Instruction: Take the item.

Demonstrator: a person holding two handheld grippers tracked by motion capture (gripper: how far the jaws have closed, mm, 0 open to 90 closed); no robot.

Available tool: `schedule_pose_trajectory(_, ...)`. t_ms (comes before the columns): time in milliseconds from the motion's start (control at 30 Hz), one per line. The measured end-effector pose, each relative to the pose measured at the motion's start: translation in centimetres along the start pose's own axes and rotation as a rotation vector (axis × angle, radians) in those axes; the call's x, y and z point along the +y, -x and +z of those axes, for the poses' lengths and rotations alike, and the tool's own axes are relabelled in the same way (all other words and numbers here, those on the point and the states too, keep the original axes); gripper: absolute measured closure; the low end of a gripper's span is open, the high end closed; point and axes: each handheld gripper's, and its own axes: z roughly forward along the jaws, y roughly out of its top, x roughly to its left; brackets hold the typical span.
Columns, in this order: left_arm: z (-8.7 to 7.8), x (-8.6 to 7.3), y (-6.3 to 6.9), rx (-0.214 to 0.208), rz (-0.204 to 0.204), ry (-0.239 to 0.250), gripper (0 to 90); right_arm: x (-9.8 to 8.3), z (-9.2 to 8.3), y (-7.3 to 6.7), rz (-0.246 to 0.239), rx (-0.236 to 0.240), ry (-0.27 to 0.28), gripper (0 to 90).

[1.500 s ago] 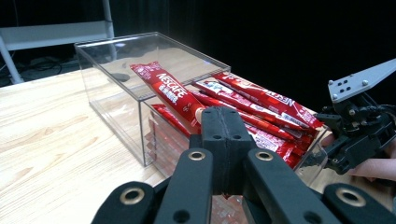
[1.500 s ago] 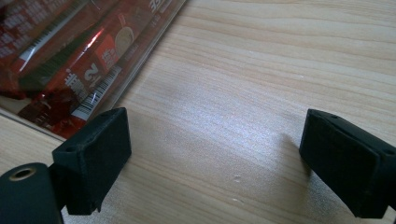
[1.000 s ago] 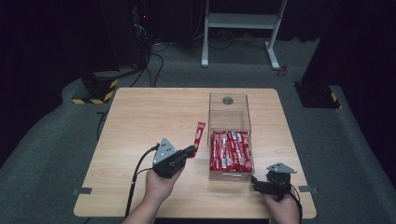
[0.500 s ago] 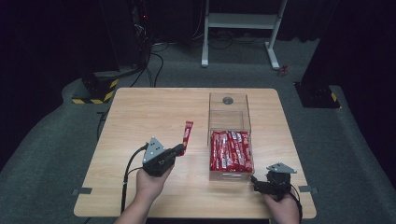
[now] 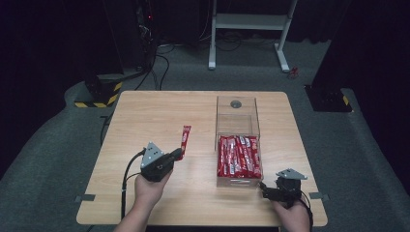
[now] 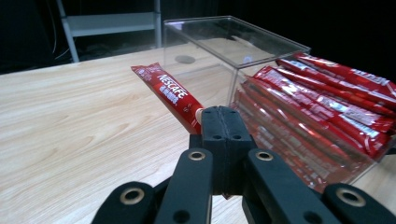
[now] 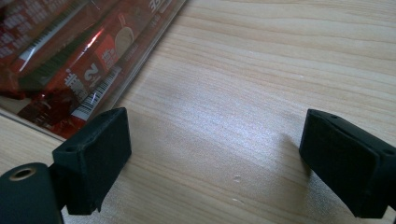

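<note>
The red Nescafe stick sachet [image 6: 170,94] is pinched at its near end by the left gripper [image 6: 223,122], whose jaws are fully closed on it, and it points forward and up over the bare wooden table [image 5: 145,116]. To the gripper's right stands the clear box [image 5: 237,113] with many such sachets. I think the sachet should be lowered flat before release, while the right gripper [image 7: 215,158] rests wide open, holding nothing, beside the box.

Light wood table [image 5: 145,116] w/ clear plastic box [image 5: 237,113] of red sachets [image 5: 238,155], right of centre.
</note>
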Motion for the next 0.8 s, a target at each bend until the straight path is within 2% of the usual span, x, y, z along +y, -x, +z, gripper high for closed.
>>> schedule_pose_trajectory(233, 0.3, -0.5, -1.1, 0.016, -0.024, -0.007, 90.0, 0.0, 0.0, 0.0, 0.002, -0.001, -0.001, 8.9)
schedule_pose_trajectory(400, 0.8, -0.6, -1.6, 0.037, -0.024, -0.027, 90.0, 0.0, 0.0, 0.0, 0.002, -0.001, -0.001, 9.0)
schedule_pose_trajectory(800, 2.7, -1.2, -2.8, 0.073, -0.041, -0.069, 90.0, 0.0, 0.0, 0.0, 0.003, -0.001, -0.001, 9.0)
